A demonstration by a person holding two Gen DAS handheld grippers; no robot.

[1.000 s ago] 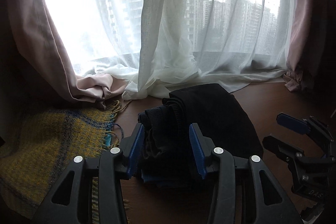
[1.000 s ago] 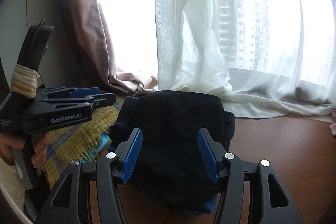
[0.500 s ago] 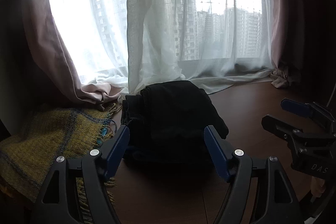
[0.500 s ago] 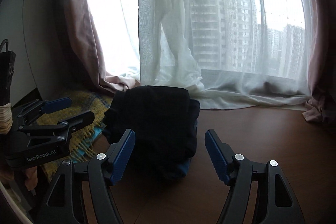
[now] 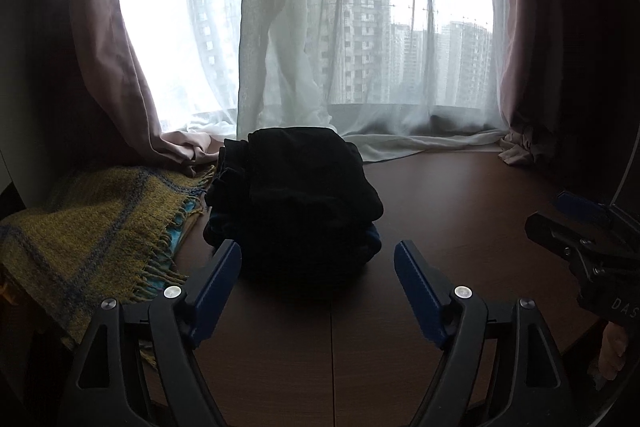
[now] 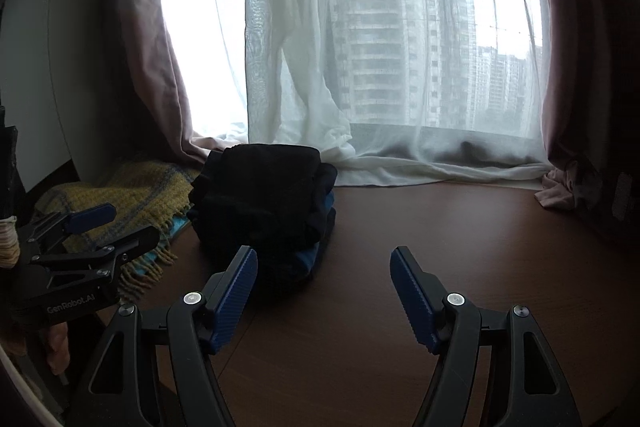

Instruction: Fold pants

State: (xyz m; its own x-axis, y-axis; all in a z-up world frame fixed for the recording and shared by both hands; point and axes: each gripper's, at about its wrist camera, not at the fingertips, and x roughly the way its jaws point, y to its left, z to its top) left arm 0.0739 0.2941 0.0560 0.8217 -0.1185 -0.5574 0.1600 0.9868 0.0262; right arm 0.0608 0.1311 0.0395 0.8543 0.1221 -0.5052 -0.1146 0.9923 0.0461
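Dark folded pants (image 5: 294, 203) sit bundled on the wooden table (image 5: 460, 211) just ahead of both grippers — left gripper (image 5: 318, 269) and right gripper (image 6: 324, 277) spread, empty. Folding looks finished — next, only tidying.

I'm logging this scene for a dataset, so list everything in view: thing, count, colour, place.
folded pants: one bundle, black with blue showing at the bottom, on the table near the window.
blanket: one, yellow with blue stripes and fringe, left of the pants.
table: one, dark brown wood.
sheer curtains: white, across the window.
heavy curtains: pinkish, at both sides, pooled on the table.
buildings: several, grey, outside.
left gripper: black with blue pads, open, empty.
right gripper: same, open, empty.
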